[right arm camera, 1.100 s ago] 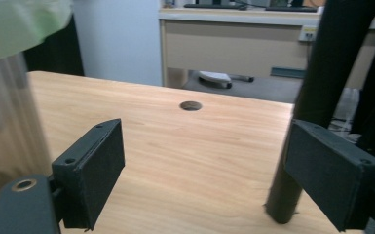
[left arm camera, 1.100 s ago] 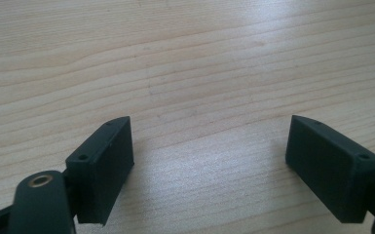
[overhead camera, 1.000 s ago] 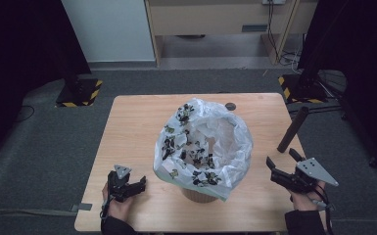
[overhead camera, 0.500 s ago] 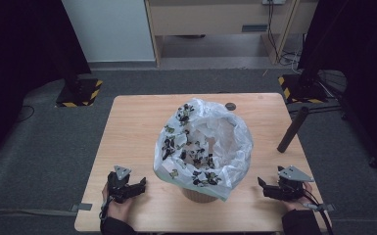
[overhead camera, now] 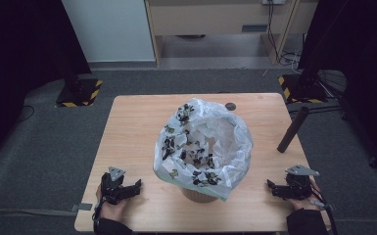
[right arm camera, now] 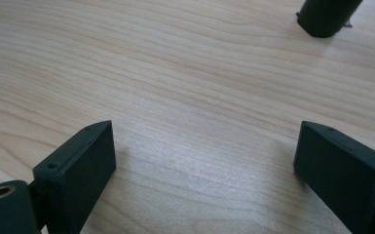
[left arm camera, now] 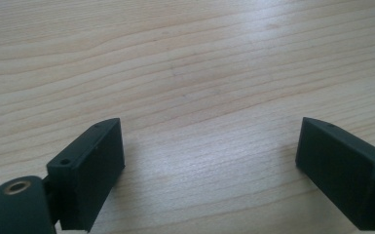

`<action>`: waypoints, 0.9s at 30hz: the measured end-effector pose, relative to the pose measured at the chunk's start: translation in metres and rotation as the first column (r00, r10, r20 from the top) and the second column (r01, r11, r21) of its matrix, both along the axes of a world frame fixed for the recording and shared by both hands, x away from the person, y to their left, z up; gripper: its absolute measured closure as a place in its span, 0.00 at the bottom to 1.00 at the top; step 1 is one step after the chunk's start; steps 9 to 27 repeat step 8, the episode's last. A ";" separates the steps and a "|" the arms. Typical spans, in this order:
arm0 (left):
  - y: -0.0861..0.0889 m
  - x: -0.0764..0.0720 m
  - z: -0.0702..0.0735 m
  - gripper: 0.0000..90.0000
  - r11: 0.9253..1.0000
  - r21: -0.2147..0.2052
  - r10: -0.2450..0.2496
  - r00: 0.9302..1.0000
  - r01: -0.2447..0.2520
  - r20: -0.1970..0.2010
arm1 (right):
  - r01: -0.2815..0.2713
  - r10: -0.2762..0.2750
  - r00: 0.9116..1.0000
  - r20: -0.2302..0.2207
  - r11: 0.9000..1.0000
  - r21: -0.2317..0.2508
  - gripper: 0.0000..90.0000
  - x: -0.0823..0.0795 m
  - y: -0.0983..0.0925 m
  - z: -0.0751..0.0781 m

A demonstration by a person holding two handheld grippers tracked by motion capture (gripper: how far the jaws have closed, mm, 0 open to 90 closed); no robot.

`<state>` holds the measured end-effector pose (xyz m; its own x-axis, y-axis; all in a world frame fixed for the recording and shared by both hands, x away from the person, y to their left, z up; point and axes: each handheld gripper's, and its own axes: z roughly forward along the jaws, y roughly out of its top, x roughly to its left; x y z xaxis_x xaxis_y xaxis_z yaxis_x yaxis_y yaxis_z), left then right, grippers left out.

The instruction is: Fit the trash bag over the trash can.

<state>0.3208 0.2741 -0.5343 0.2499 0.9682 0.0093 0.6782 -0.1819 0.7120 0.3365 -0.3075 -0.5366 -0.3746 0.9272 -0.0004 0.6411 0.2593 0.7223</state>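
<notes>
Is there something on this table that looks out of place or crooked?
Yes. The dark cylinder near the table's right edge stands tilted, not upright. The printed plastic bag hangs loose and crumpled over a round container. Nothing looks spilled.

**What I cannot make out**

The plastic bag [overhead camera: 203, 144] hides most of the brown container [overhead camera: 199, 194] under it; I can't identify the dark bits inside. In the right gripper view, the dark post [right arm camera: 327, 14] is cut off
</notes>
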 end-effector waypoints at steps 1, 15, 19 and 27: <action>0.001 0.000 0.000 0.09 1.000 0.000 0.007 1.000 -0.007 -0.001 | 0.003 -0.003 1.000 -0.010 1.000 0.011 0.09 0.001 -0.002 0.000; 0.000 0.001 0.000 0.06 1.000 0.004 0.020 1.000 -0.020 -0.008 | -0.021 0.021 1.000 -0.014 1.000 0.003 0.03 0.007 -0.007 -0.001; 0.000 0.001 0.000 0.06 1.000 0.004 0.020 1.000 -0.020 -0.008 | -0.021 0.021 1.000 -0.014 1.000 0.003 0.03 0.007 -0.007 -0.001; 0.000 0.001 0.000 0.06 1.000 0.004 0.020 1.000 -0.020 -0.008 | -0.021 0.021 1.000 -0.014 1.000 0.003 0.03 0.007 -0.007 -0.001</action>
